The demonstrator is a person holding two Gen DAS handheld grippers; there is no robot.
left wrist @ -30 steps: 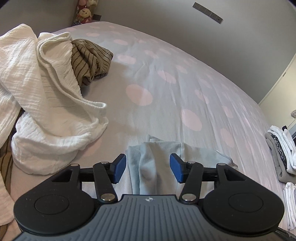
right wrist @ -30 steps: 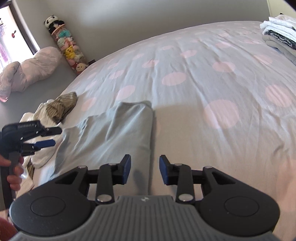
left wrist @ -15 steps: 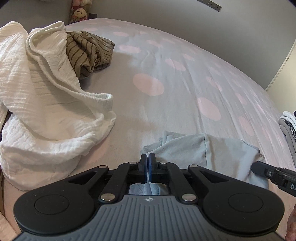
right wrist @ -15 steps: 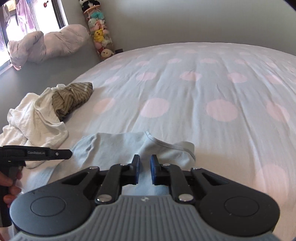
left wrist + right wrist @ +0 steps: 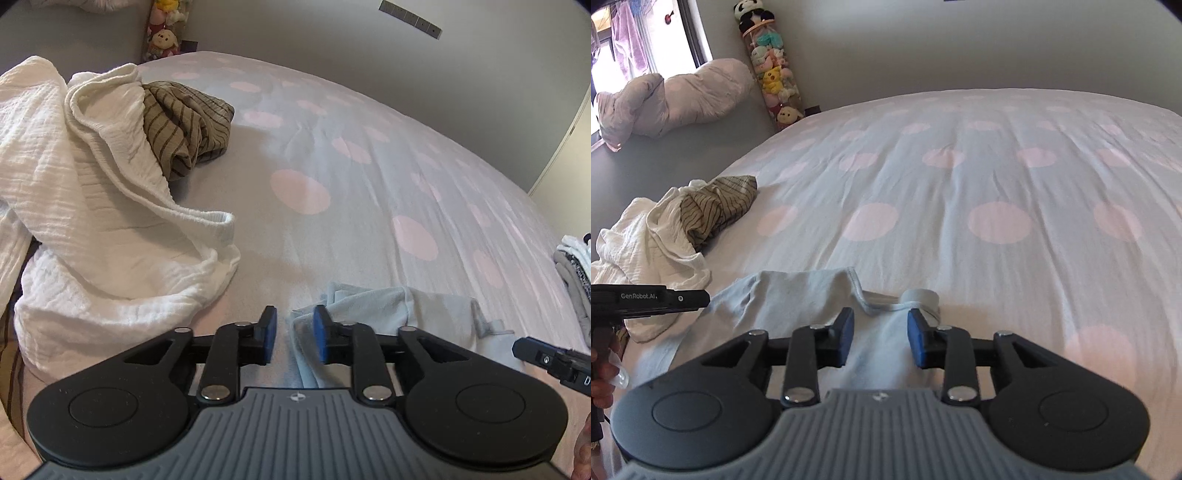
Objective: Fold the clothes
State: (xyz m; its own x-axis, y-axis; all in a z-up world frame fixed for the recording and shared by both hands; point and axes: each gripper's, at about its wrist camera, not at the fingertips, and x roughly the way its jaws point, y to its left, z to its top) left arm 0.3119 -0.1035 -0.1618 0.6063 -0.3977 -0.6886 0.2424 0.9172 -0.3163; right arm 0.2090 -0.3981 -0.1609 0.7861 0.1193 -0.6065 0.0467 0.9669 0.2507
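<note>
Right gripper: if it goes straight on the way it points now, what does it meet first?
Most likely the light blue garment on the bed: the right gripper, opening, has it directly ahead, though depth is unclear.

The white lettering "GenRobot.AI" can be read on the black side of the left claw (image 5: 650,297), seen at the left edge of the right wrist view. On the right claw (image 5: 554,360), at the left wrist view's edge, only a cut-off "D" is seen.
</note>
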